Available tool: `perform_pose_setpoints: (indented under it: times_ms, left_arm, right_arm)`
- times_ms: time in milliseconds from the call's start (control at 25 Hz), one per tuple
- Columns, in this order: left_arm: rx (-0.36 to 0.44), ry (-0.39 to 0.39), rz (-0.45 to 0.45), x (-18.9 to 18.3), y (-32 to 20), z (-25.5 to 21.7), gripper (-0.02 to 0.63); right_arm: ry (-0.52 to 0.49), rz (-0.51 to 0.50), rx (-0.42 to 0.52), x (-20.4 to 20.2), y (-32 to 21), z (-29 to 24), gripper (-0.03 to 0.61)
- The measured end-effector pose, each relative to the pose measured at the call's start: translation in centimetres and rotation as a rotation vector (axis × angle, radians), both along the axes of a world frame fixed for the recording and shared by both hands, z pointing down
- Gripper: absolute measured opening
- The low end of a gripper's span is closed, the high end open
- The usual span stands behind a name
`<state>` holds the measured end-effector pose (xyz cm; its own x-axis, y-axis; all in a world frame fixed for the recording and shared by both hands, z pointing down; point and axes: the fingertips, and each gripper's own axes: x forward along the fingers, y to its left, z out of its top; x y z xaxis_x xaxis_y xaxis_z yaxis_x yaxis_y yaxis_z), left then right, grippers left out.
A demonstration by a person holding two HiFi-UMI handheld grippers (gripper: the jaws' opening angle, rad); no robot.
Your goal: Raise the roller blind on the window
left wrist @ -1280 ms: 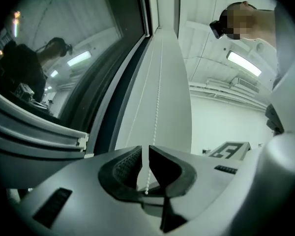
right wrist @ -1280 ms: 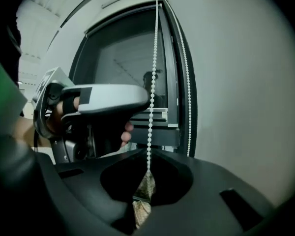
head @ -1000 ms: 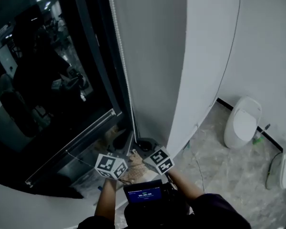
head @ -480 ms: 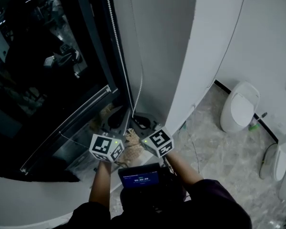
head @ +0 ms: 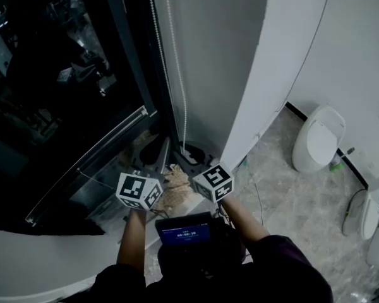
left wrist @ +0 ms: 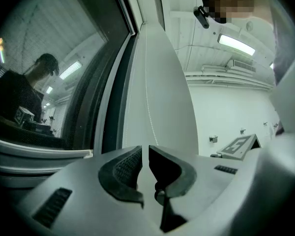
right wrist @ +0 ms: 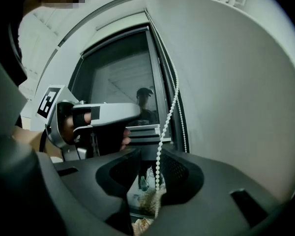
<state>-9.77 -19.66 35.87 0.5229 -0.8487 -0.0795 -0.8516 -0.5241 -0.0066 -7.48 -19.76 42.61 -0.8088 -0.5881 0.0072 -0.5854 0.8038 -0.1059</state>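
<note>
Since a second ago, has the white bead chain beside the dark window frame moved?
Yes. One strand of the white bead chain has swung right, off the dark window frame, and now hangs across the grey panel.

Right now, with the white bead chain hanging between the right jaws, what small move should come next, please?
Probably close the right hand-held gripper on the white bead chain: its jaws stand apart with the chain hanging between them, close to one pad, so nothing grips it there yet.

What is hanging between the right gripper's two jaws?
A white bead chain hangs between the parted jaws of the right gripper; the right gripper view shows it.
</note>
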Motion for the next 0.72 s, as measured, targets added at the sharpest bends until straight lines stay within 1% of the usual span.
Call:
perform_pose_setpoints:
  times_ms: [240,440,560,640,720]
  left_arm:
    - [0.000,-0.006,0.000,-0.1,0.1,0.4,0.013]
    - [-0.015,-0.027,0.008,0.5,0.5,0.6,0.013]
    - [-0.012,-0.028,0.018,0.8,0.5,0.8,0.013]
    - [-0.012,-0.030,0.021,0.9,0.6,1.0,0.012]
    - [-0.014,-0.036,0.024,1.0,0.7,1.2,0.014]
  right_arm:
    - [0.005,0.057,-0.012,0.9,-0.5,0.7,0.100]
    - [0.006,0.061,0.056,1.0,0.0,-0.8,0.097]
    - [0.029,0.050,0.070,0.7,0.1,-0.9,0.097]
    - [0.017,0.048,0.069,0.7,0.2,-1.2,0.093]
    - [-0.007,0.056,0.075,0.9,0.2,-1.8,0.049]
